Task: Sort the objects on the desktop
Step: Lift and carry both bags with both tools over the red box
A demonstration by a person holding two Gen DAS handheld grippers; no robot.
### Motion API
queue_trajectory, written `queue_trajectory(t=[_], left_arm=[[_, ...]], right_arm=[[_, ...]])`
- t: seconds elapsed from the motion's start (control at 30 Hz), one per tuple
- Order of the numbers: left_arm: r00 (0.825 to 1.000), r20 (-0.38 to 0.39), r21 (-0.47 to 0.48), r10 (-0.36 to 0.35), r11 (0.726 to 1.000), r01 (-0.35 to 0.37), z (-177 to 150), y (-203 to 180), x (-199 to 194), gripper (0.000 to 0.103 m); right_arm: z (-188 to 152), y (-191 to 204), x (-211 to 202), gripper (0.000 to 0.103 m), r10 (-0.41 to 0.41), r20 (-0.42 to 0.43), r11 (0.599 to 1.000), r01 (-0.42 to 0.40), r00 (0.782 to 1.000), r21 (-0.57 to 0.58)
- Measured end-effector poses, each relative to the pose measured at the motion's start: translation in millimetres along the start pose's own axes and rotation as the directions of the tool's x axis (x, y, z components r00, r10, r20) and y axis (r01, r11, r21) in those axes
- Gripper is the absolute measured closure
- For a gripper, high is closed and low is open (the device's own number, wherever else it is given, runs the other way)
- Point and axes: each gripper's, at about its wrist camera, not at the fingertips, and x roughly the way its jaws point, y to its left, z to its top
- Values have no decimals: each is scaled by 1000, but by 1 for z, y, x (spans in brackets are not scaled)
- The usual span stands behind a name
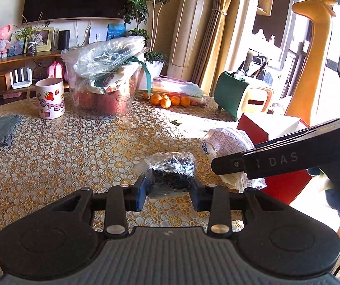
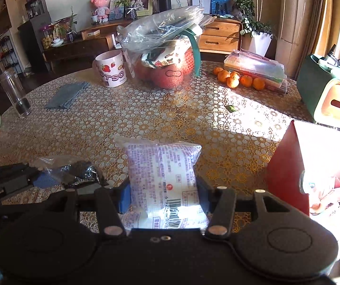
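My left gripper (image 1: 168, 191) is shut on a small clear packet of dark stuff (image 1: 173, 172), held above the patterned tablecloth. The same dark packet (image 2: 79, 172) shows at the lower left of the right wrist view, with the left gripper's fingers (image 2: 44, 180) on it. My right gripper (image 2: 164, 200) is shut on a white snack bag with purple print and a barcode (image 2: 162, 178), also lifted off the table. In the left wrist view that white bag (image 1: 227, 142) sits to the right, under the right gripper's black finger (image 1: 253, 163). A red box (image 2: 286, 166) stands just right of the bag.
At the back of the round table (image 2: 146, 123) stand a strawberry mug (image 1: 50, 101), a plastic bag of red fruit (image 1: 108, 80), several oranges (image 1: 167, 101) beside a flat clear case, and a green and cream tissue holder (image 1: 241, 95). A grey cloth (image 1: 0, 130) lies left; a clear tumbler (image 2: 15, 93) stands far left.
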Motion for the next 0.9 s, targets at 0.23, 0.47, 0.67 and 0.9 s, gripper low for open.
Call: queue_trajectory(t=[0.23, 0.47, 0.67, 0.9], left_arm=[[1000, 22, 25, -16, 1000, 15, 6, -31, -19, 68], [999, 36, 69, -34, 997, 31, 9, -66, -28, 68], [997, 40, 105, -61, 993, 56, 13, -96, -28, 68], [995, 34, 146, -98, 985, 92, 18, -131, -20, 68]], right_arm=[[-20, -20, -48, 50, -9, 65, 999, 6, 998, 43], [-39, -43, -87, 50, -29, 118, 998, 21, 993, 65], [-56, -68, -114, 50, -64, 152, 994, 50, 986, 94], [-70, -100, -137, 50, -112, 178, 987, 88, 978, 138]])
